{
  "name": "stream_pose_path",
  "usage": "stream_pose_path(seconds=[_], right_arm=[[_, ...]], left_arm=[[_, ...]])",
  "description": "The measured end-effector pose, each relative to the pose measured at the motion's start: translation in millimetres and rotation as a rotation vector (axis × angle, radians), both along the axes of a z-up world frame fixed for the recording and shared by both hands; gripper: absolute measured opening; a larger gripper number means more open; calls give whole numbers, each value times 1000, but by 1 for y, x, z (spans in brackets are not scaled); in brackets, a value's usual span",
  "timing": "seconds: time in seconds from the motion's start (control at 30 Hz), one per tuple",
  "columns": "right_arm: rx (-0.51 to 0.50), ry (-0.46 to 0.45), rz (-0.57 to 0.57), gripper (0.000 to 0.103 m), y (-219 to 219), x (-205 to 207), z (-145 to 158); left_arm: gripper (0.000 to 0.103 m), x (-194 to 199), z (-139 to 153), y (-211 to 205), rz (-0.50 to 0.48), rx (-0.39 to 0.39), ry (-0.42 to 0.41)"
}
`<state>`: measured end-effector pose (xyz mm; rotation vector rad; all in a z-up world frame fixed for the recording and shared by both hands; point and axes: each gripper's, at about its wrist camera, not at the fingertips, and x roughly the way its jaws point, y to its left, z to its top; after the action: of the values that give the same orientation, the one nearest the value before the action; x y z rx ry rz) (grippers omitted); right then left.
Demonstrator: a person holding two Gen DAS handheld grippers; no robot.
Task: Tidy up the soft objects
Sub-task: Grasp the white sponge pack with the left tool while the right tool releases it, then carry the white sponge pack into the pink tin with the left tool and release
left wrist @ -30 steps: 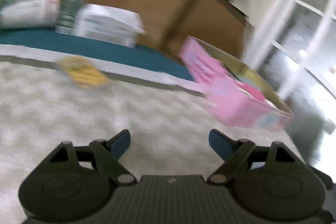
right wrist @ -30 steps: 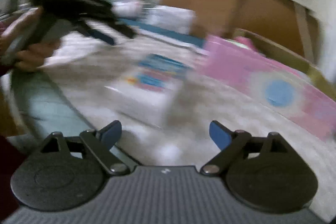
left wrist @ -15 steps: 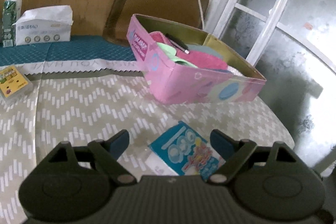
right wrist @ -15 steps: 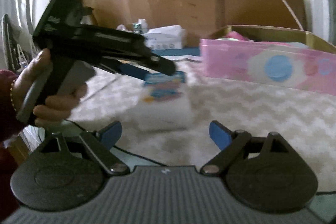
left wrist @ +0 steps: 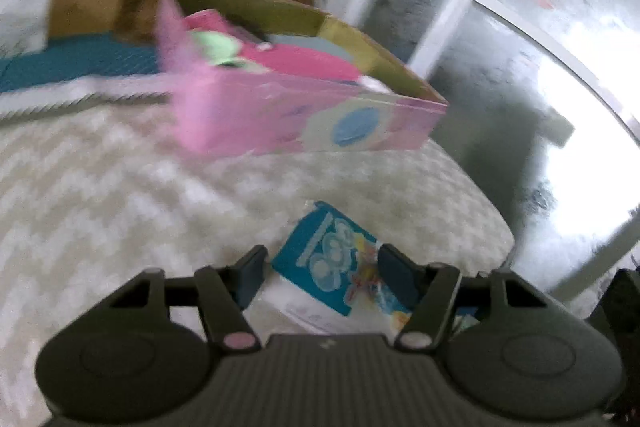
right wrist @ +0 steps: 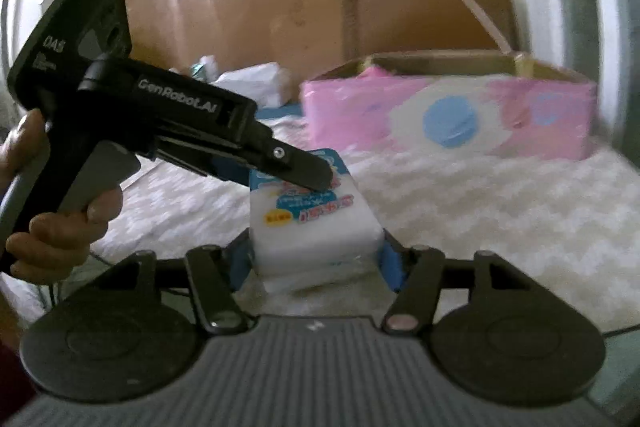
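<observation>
A white sponge pack with a blue printed label (left wrist: 340, 279) (right wrist: 312, 223) lies on the zigzag tablecloth. My left gripper (left wrist: 324, 267) has its blue pads (left wrist: 250, 273) on both sides of the pack, closed against it. It shows in the right wrist view as a black tool (right wrist: 304, 171) over the pack's far end. My right gripper (right wrist: 316, 259) has its blue pads (right wrist: 390, 265) pressed on the pack's near end. The pink box (left wrist: 288, 111) (right wrist: 448, 115) behind holds pink and green soft items.
A white tissue pack (right wrist: 256, 83) and a teal cloth (left wrist: 76, 63) lie at the table's far side. Brown cardboard (right wrist: 428, 11) stands behind the box. The table's rounded edge (left wrist: 492, 223) is close on the right, with glass doors beyond.
Both grippers have moved in onto the sponge pack and closed from wide open to gripping its two ends. The left view has tilted and blurred.
</observation>
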<state>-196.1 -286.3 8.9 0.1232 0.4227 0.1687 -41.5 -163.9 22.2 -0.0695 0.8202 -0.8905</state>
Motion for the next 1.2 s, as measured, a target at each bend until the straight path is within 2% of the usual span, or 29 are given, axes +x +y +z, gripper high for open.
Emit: stream_pose_path(seconds=[0.13,0.27,0.4,0.5,0.53,0.6,0.67,0.8,1.0,1.13,1.2], right_arm=[[8,-91,-88,65,-28,2,22],[-20,-166,-153,65,-55,33,47],[-17,-202,-192,65,-80,83,58],[-96,-165,-283,67,-90,129,56],[-99,-142,-299,67,-94,140,54],[-127,-96,-347,73,-103,167,47],[-180,-57,-399,76,-106,181,42],[-130,-84,-394,89,-105,169,43],[-84,-196,-413,89,-86,120,48],[-4,-236,-305,87,-58,87,48],[16,-209,-218,80,-39,82,44]], left_arm=[[63,6,32,-38,-70,-12,-88],[64,29,68,-81,-68,-39,-201],[68,69,88,-118,13,-56,-243],[80,102,88,-136,117,-27,-223],[81,110,86,-136,159,-17,-217],[81,122,79,-132,238,-3,-194],[81,122,69,-122,262,-4,-154],[81,105,60,-104,270,18,-185],[82,71,58,-53,263,-6,-216],[81,41,51,0,278,2,-237],[81,26,43,32,312,27,-237]])
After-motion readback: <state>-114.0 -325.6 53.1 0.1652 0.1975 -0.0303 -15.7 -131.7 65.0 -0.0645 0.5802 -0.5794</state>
